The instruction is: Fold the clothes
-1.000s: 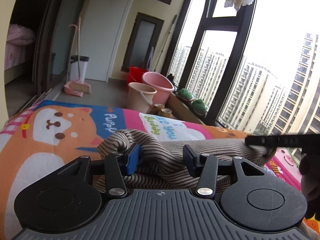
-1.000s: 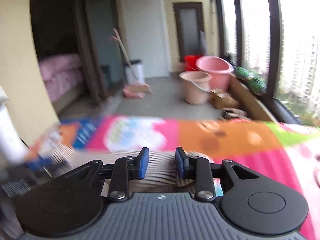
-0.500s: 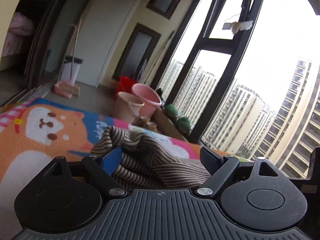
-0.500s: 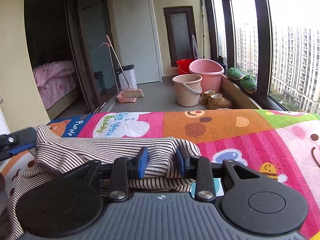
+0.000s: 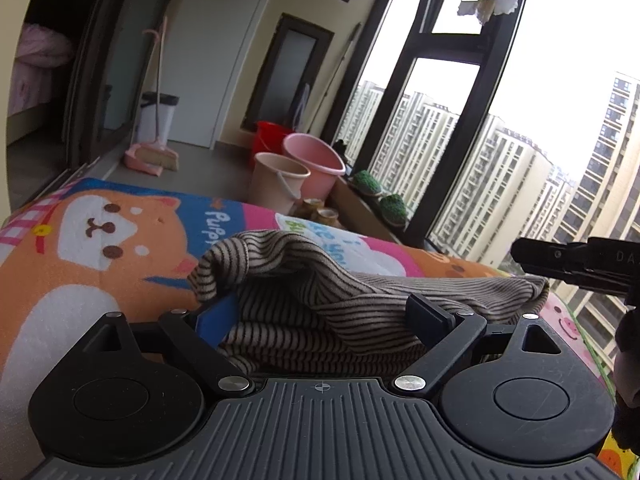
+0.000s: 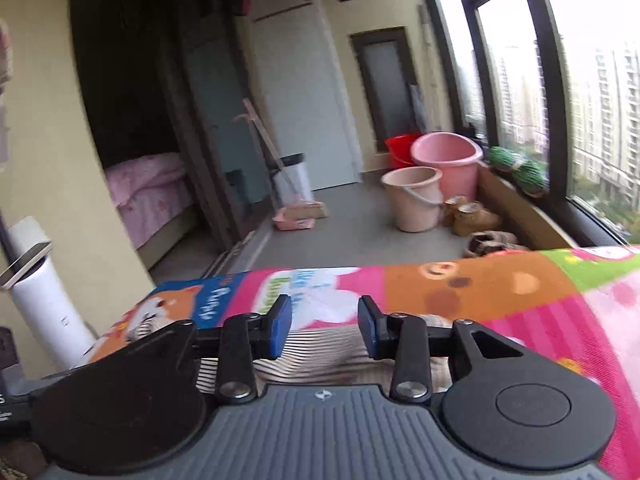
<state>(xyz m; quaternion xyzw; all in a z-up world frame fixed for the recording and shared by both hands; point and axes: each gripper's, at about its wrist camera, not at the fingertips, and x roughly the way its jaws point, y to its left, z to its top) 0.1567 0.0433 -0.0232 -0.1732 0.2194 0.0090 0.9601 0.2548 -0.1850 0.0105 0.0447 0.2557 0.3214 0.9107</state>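
Opening over striped garment (image 5: 328,300) on mat (image 5: 80,264): left gripper (image 5: 316,316), right gripper (image 6: 324,328)

Cream walls (image 5: 240,20) and a white door (image 5: 208,60) fill the upper left; tall black-framed windows (image 5: 452,92) at right admit daylight over the grey floor (image 6: 360,236).

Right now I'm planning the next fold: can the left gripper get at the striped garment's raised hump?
Probably yes. The left gripper has just been opening and stands wide, with the striped garment bunched directly ahead on the cartoon mat; nothing lies between.
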